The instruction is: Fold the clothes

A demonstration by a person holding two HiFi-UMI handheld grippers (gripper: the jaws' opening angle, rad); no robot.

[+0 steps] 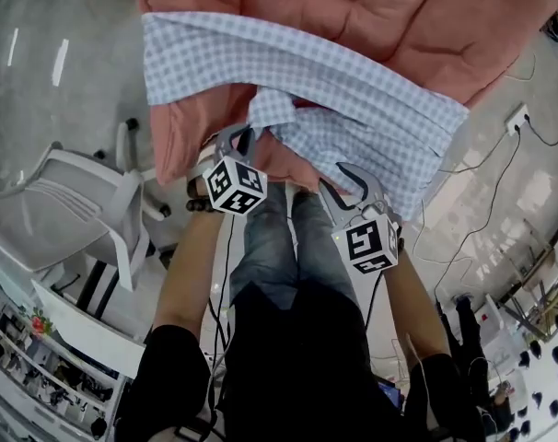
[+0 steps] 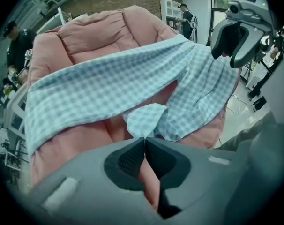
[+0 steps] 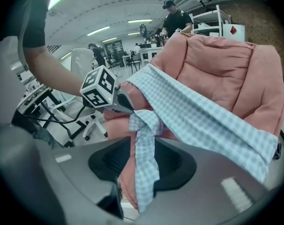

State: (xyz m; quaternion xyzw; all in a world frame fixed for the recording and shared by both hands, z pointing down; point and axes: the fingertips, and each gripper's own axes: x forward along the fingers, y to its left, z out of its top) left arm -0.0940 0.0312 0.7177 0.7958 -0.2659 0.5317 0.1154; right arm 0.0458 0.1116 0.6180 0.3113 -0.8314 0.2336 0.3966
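A blue-and-white checked garment [image 1: 353, 90] lies across a pink quilt [image 1: 399, 17]. My left gripper [image 1: 240, 136] is at the quilt's near edge. In the left gripper view its jaws [image 2: 144, 138] are shut tip to tip on a corner of the checked garment [image 2: 146, 118], which is lifted off the quilt [image 2: 100, 32]. My right gripper [image 1: 345, 180] is just to its right, beyond the quilt's edge. A hanging strip of the garment [image 3: 144, 172] fills the gap between the right gripper's jaws [image 3: 142, 142], which are closed on it.
A white chair [image 1: 67, 205] stands left of me. Cables [image 1: 486, 191] and a power strip [image 1: 517, 118] lie on the floor at the right. Shelves [image 1: 40, 366] are at the lower left. People [image 3: 177, 18] stand behind the quilt.
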